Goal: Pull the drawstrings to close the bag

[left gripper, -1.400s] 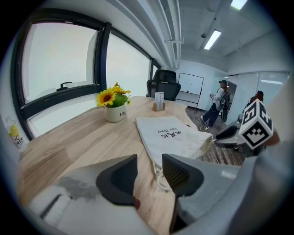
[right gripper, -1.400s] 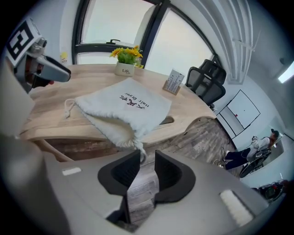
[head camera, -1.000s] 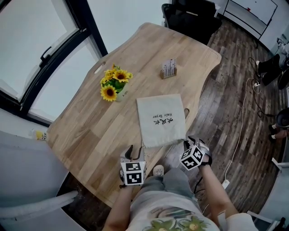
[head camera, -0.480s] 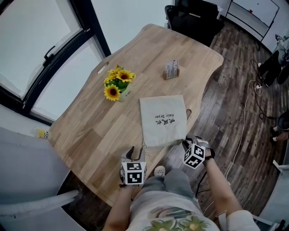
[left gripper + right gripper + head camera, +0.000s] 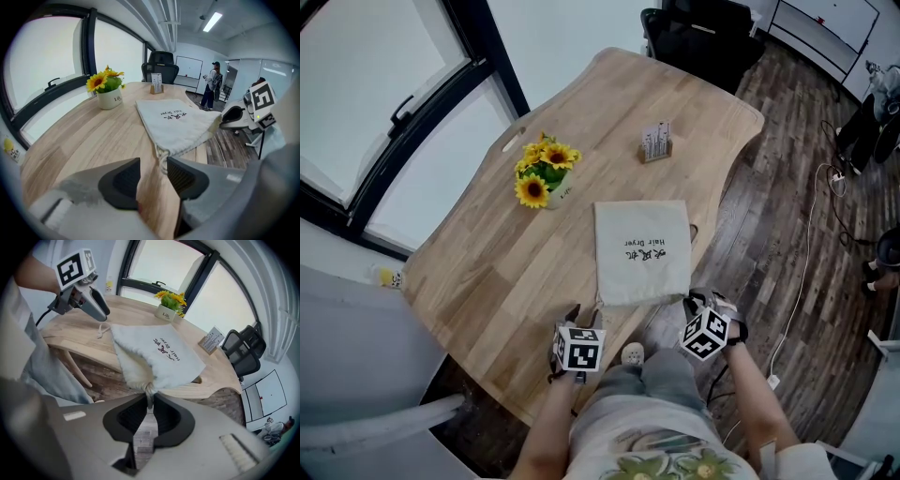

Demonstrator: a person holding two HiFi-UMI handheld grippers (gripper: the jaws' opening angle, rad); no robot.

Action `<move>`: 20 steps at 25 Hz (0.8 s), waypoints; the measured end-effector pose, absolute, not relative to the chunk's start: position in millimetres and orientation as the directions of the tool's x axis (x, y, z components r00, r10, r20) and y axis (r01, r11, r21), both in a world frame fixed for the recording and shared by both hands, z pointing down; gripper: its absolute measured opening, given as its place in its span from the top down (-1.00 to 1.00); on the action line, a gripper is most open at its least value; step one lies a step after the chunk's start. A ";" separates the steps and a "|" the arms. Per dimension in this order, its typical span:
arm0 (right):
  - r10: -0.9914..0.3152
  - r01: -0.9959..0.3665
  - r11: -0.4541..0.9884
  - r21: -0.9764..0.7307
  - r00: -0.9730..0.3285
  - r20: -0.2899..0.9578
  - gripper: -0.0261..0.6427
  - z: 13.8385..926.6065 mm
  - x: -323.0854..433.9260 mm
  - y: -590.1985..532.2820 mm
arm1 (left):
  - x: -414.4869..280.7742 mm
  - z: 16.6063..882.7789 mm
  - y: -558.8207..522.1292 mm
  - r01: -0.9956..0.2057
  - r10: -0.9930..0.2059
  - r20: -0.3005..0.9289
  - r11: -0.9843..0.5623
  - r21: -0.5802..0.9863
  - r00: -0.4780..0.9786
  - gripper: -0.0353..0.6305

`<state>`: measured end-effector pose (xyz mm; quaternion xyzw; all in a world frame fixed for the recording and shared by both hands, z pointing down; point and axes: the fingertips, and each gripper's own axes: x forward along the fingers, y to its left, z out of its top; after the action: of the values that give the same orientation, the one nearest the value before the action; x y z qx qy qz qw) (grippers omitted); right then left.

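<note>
bag (image 5: 642,251) lies flat on the worktop (image 5: 487,272), print side up, mouth end toward the person and close to the near edge

left gripper (image 5: 584,314) is at the mouth's left corner. Its jaws are released and have just been opening wider. In the left gripper view the left drawstring (image 5: 162,157) trails off the bag corner onto the wood and ends just at the jaw tips, nearer the right one. Pads are not pressing on it

right gripper (image 5: 692,302) is at the mouth's right corner, just off the worktop edge with floor showing below it. Its jaws have just been closing and the tips are now pinched on the right drawstring (image 5: 149,391), right where the fabric bunches into a tight gather. That corner is drawn out past the edge; the rest of the bag stays flat on the wood

both grippers point steeply down, one on each side of the mouth, well apart

sunflower pot (image 5: 542,178) stands beyond the bag on the window side, clear of it. Card stand (image 5: 655,142) is further back, past the bag's closed end. Office chair (image 5: 698,37) is at the far end of the worktop
</note>
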<state>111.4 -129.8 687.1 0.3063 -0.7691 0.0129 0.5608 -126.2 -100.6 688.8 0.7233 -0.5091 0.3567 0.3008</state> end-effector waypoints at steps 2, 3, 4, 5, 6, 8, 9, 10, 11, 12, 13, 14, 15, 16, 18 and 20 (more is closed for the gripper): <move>-0.459 -0.499 0.806 0.320 -0.185 0.869 0.78 686.7 111.7 -126.8 | -120.2 694.9 -100.0 -0.949 -0.500 0.834 -0.306 0.081 0.232 0.33; -0.460 -0.506 0.802 0.317 -0.185 0.868 0.78 686.5 111.8 -125.8 | -118.3 697.7 -99.9 -0.949 -0.493 0.840 -0.307 0.077 0.228 0.33; -0.462 -0.513 0.798 0.315 -0.185 0.868 0.78 686.3 111.9 -125.2 | -117.0 701.0 -99.8 -0.949 -0.486 0.846 -0.309 0.068 0.219 0.33; -0.464 -0.521 0.793 0.314 -0.184 0.867 0.78 685.9 112.1 -124.9 | -116.3 704.5 -99.5 -0.948 -0.479 0.852 -0.313 0.057 0.210 0.33; -0.467 -0.529 0.789 0.314 -0.183 0.865 0.78 685.2 112.4 -124.7 | -115.7 707.9 -99.2 -0.947 -0.473 0.858 -0.318 0.047 0.201 0.33; -0.471 -0.543 0.780 0.311 -0.181 0.863 0.78 683.7 113.2 -124.1 | -113.6 712.9 -98.8 -0.944 -0.462 0.865 -0.326 0.042 0.198 0.33; -0.473 -0.549 0.776 0.310 -0.181 0.862 0.78 683.3 113.5 -123.9 | -112.3 714.7 -98.9 -0.944 -0.456 0.867 -0.327 0.049 0.203 0.33; -0.474 -0.553 0.774 0.309 -0.181 0.862 0.78 683.2 113.8 -123.8 | -111.1 716.3 -99.2 -0.944 -0.451 0.868 -0.325 0.058 0.209 0.33; -0.474 -0.557 0.772 0.307 -0.182 0.861 0.78 683.3 113.9 -123.8 | -110.5 717.8 -99.6 -0.945 -0.447 0.869 -0.320 0.067 0.213 0.33; -0.475 -0.560 0.770 0.306 -0.182 0.861 0.78 683.2 114.2 -123.6 | -110.2 719.1 -99.9 -0.946 -0.443 0.869 -0.316 0.076 0.218 0.38; -0.475 -0.564 0.767 0.304 -0.181 0.861 0.78 683.0 114.7 -123.3 | -109.6 719.9 -99.6 -0.946 -0.439 0.870 -0.313 0.085 0.224 0.42; -0.475 -0.569 0.765 0.303 -0.180 0.861 0.78 682.6 115.5 -122.8 | -108.8 720.2 -99.0 -0.946 -0.435 0.870 -0.311 0.095 0.231 0.47; -0.476 -0.574 0.761 0.302 -0.178 0.861 0.78 682.4 116.4 -122.4 | -108.1 720.2 -98.3 -0.945 -0.432 0.870 -0.310 0.104 0.238 0.53; -0.477 -0.579 0.757 0.301 -0.175 0.861 0.78 682.3 117.5 -122.2 | -107.7 719.9 -97.6 -0.945 -0.431 0.869 -0.309 0.110 0.242 0.61; -0.479 -0.590 0.749 0.300 -0.170 0.861 0.78 682.7 119.8 -121.9 | -107.0 719.4 -96.3 -0.943 -0.432 0.866 -0.311 0.117 0.250 0.76; -0.482 -0.602 0.740 0.301 -0.163 0.861 0.78 682.9 122.3 -121.6 | -106.9 718.1 -95.1 -0.941 -0.435 0.862 -0.313 0.127 0.261 0.82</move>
<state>122.3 -121.6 682.9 0.3563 -0.7605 0.0553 0.5401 -106.9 -95.1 718.1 0.7185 -0.4790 0.3743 0.3379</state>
